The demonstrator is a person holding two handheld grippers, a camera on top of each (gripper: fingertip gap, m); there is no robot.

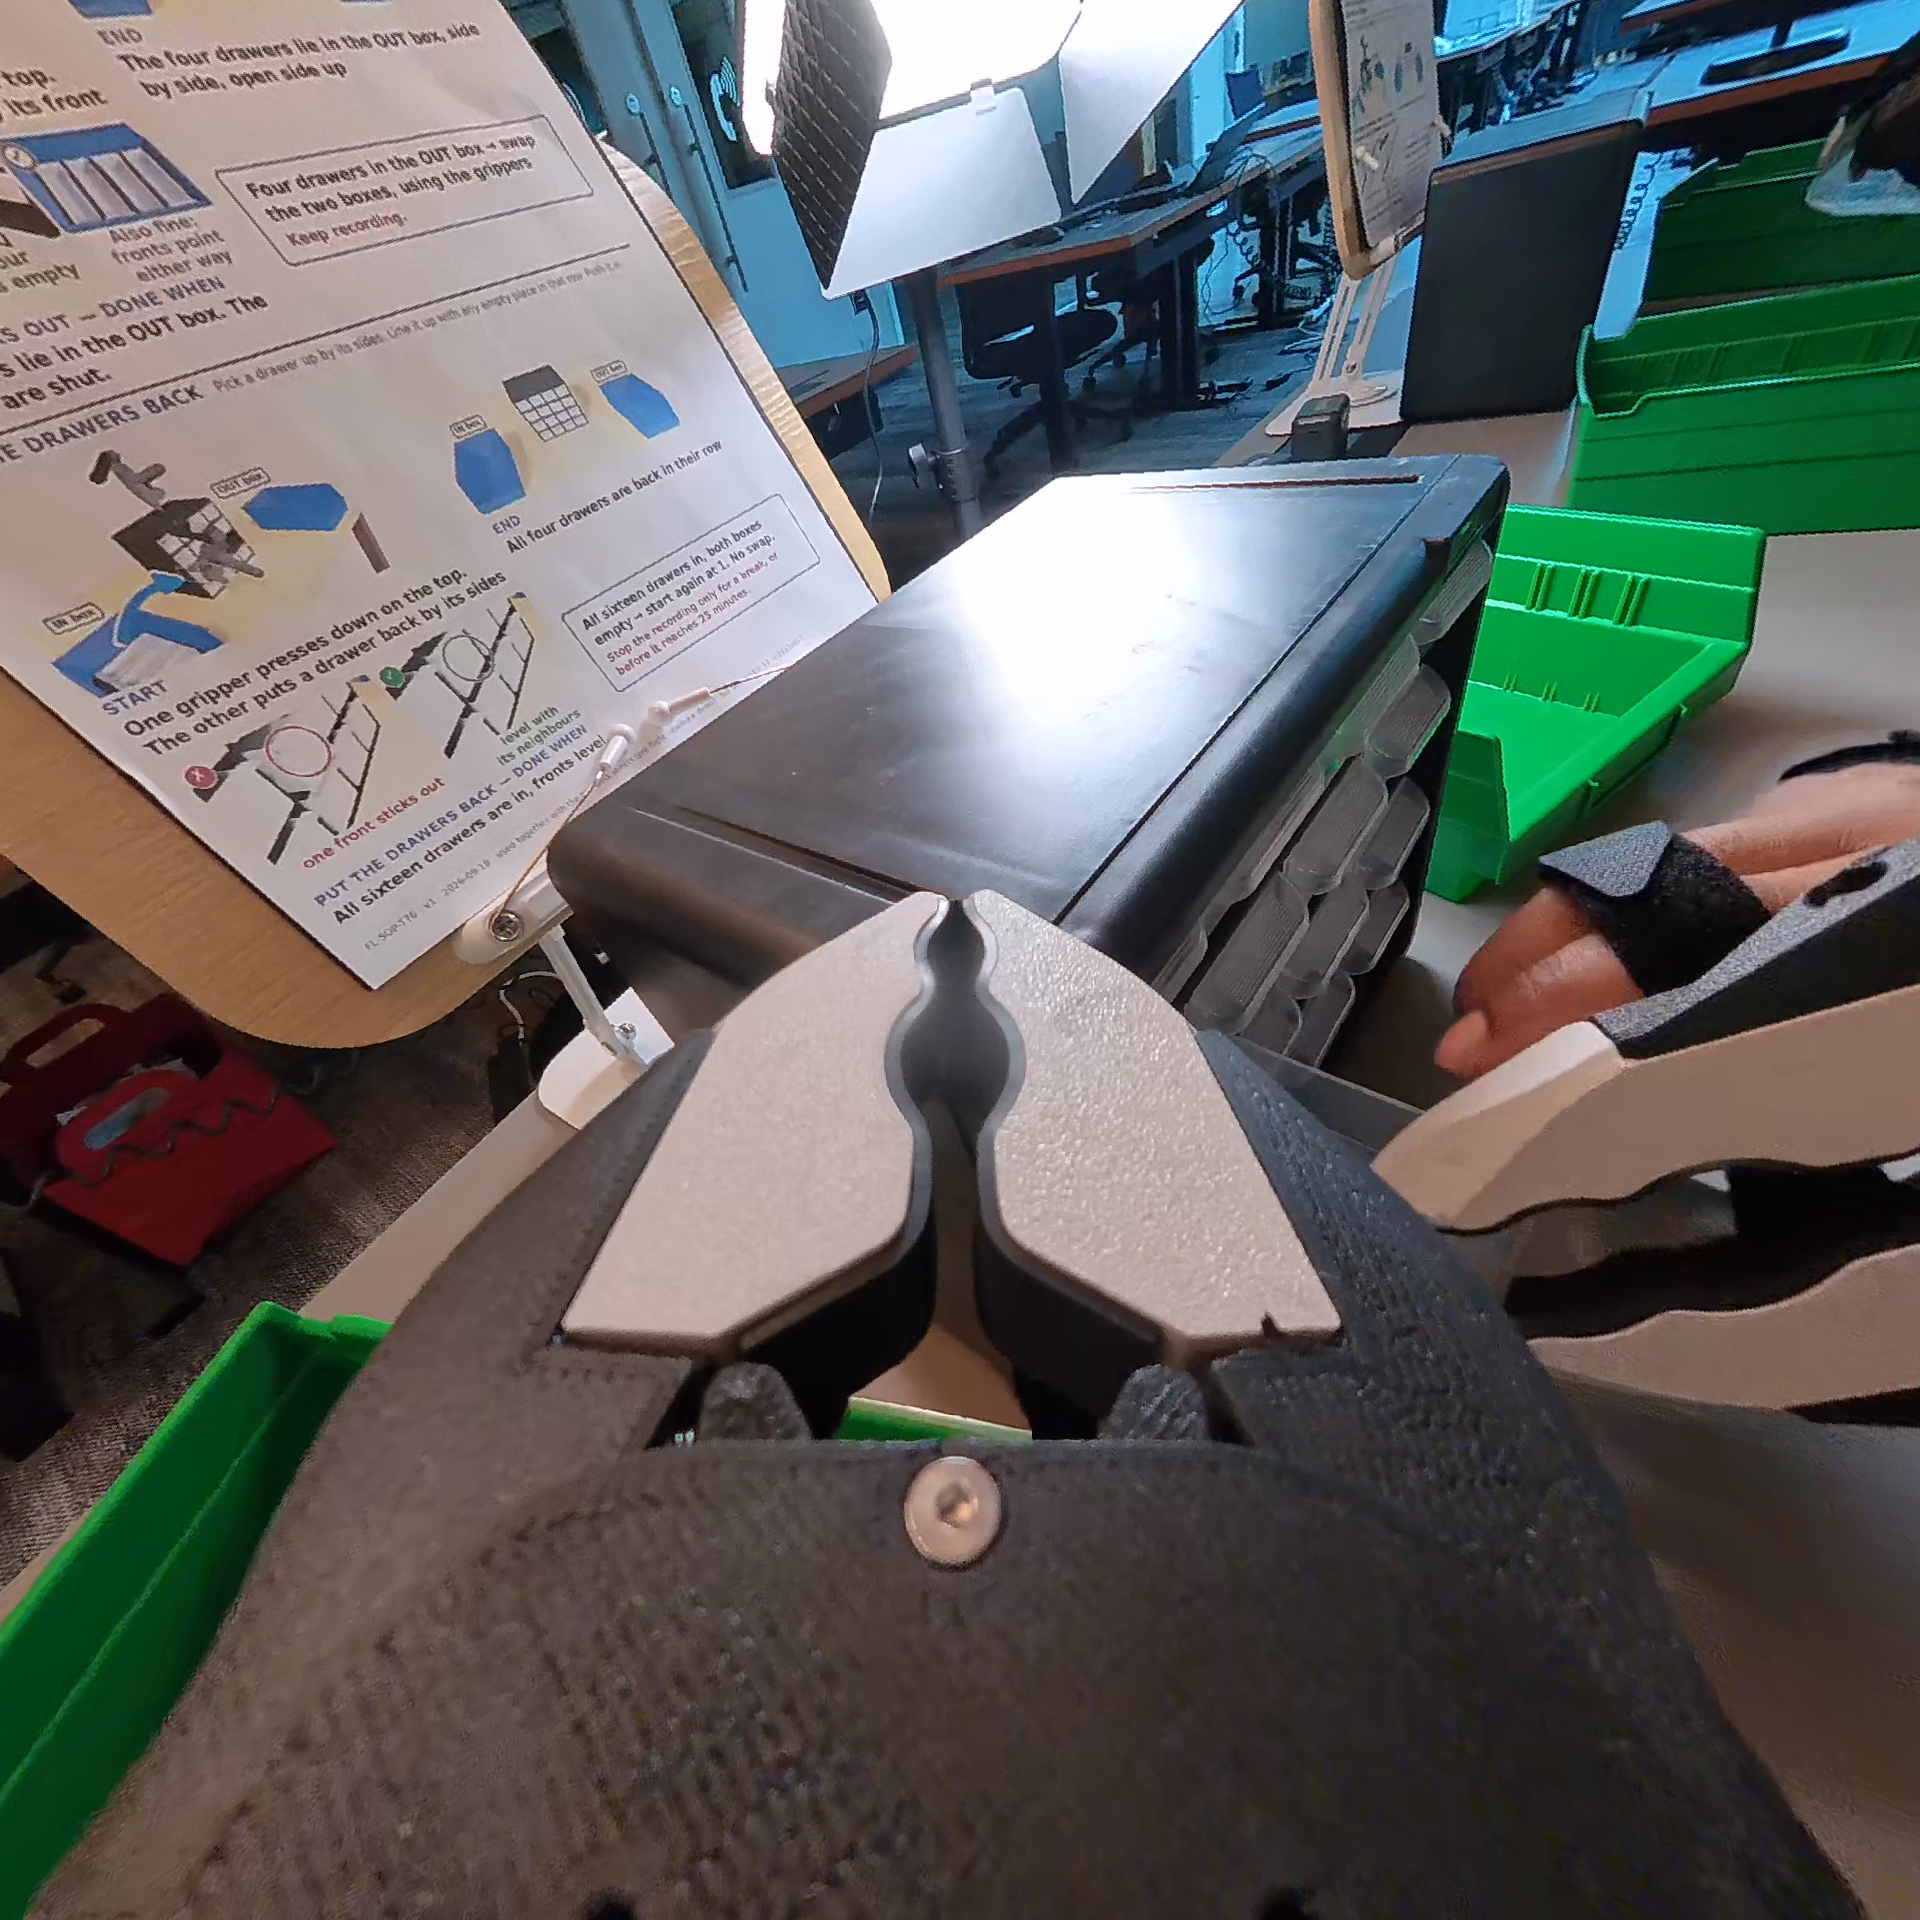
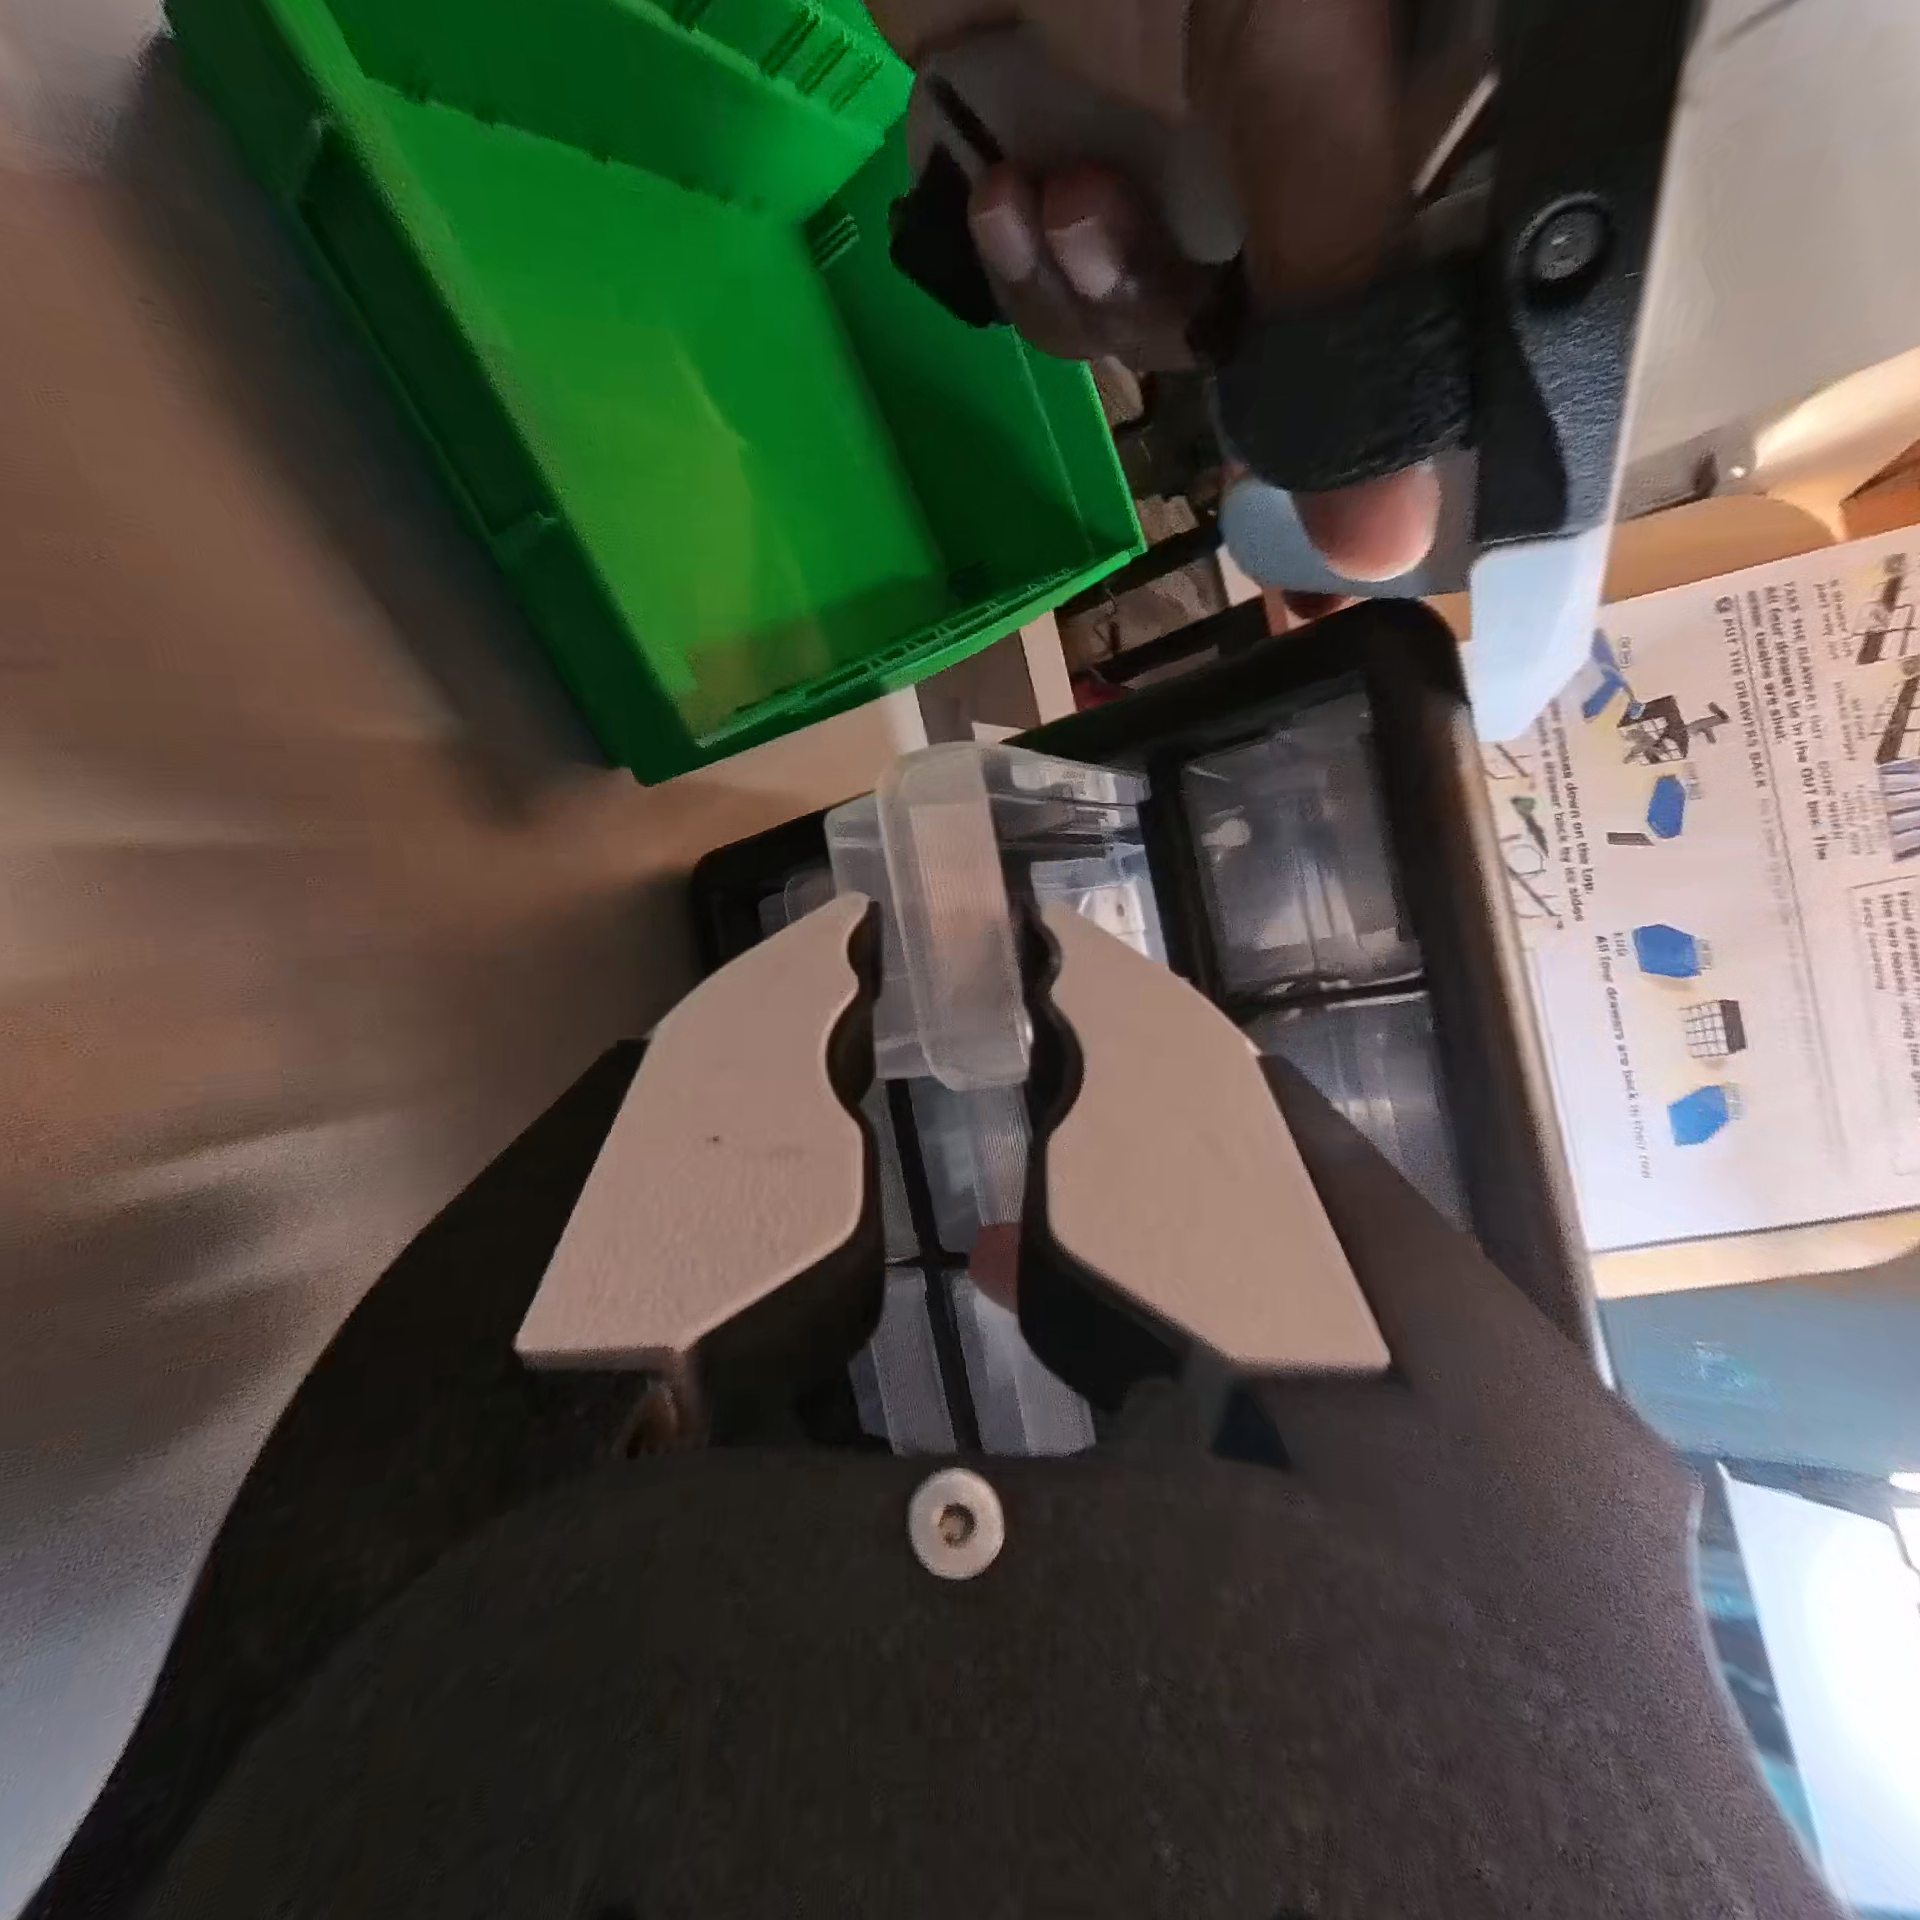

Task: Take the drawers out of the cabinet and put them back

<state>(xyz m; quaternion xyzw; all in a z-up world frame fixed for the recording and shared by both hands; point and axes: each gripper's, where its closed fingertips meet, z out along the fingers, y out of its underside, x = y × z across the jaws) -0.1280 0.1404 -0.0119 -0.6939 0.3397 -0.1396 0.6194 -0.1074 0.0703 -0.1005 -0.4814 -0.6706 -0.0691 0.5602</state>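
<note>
The black cabinet [image 1: 1091, 675] stands on the table with clear drawers [image 1: 1340, 862] in its front. My left gripper [image 1: 954, 909] is shut and empty, with its tips at the near edge of the cabinet top; I cannot tell if they touch it. In the right wrist view, which is rolled sideways, my right gripper [image 2: 951, 925] is shut on the handle of a clear drawer [image 2: 940, 935]. That drawer sticks partly out of the cabinet [image 2: 1444, 831]. The right gripper also shows in the left wrist view [image 1: 1558, 1091], low in front of the cabinet.
A green bin [image 1: 1590, 707] stands right of the cabinet, seen also in the right wrist view [image 2: 727, 416]. Another green bin [image 1: 125, 1507] is at lower left, and more are stacked behind [image 1: 1766, 395]. An instruction sheet on a board [image 1: 364, 468] stands left of the cabinet.
</note>
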